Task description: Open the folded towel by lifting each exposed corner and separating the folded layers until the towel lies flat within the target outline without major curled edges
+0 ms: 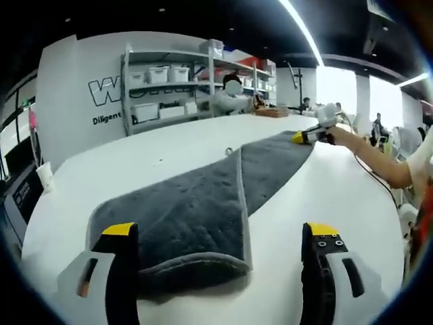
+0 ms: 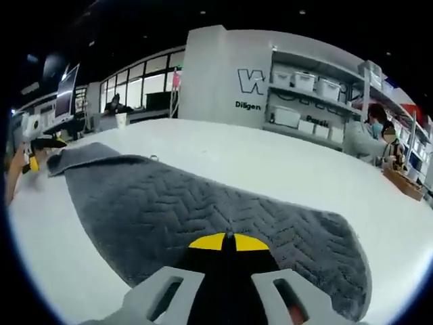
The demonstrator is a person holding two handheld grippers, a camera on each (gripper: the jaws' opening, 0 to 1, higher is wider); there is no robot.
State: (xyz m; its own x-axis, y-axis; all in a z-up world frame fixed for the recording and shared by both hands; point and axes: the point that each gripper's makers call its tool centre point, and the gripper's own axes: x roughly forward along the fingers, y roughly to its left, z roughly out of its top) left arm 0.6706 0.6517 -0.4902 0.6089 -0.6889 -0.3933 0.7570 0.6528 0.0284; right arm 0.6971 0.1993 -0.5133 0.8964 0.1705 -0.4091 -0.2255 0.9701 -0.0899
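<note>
White wall [image 2: 216, 74] lettering — a large outlined "W", and below it "Diligen", cut off.

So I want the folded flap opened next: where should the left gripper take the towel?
Probably the rounded near corner of the towel's folded upper layer, approached from the near edge between the open left gripper jaws. That corner lies exposed, with its piped edge slightly raised off the white table.

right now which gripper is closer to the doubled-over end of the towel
Left. The left gripper has its open jaws either side of the towel at its doubled-over end; the right gripper, jaws shut, sits at the opposite, single-layer end.
</note>
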